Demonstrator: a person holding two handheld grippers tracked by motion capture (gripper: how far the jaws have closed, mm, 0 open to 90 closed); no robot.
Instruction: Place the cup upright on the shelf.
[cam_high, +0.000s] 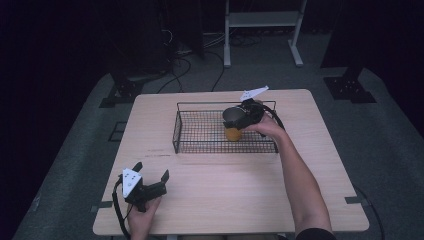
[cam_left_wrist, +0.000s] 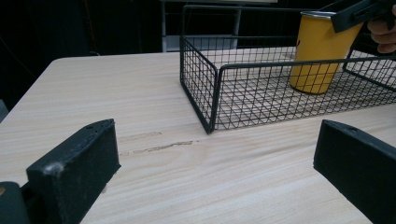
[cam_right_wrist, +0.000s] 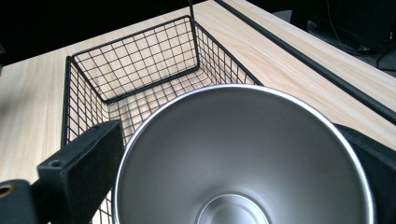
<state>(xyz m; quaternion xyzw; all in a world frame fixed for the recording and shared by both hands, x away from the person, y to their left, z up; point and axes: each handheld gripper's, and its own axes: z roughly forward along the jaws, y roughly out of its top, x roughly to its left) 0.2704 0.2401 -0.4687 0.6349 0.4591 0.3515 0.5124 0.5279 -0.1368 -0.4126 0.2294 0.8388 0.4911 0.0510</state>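
A yellow metal cup (cam_high: 232, 134) with a silver inside stands upright in the black wire basket (cam_high: 200, 148) at the table's far middle. My right gripper (cam_high: 235, 118) is shut on the cup near its rim, one jaw on each side. In the right gripper view the cup's open mouth (cam_right_wrist: 243, 158) sits between the two jaws, with the basket's far corner (cam_right_wrist: 135, 93) beyond. The left gripper view shows the cup (cam_left_wrist: 317, 51) inside the basket (cam_left_wrist: 215, 70), the right gripper (cam_left_wrist: 359, 11) on top. My left gripper (cam_high: 151, 171) rests open and empty near the front left.
The light wooden table (cam_high: 225, 190) stretches between the basket and the front edge. A faint scratch mark (cam_left_wrist: 159, 148) lies on the wood ahead of the left gripper. Dark floor, cables and a white stand's legs (cam_high: 260, 30) lie beyond the table.
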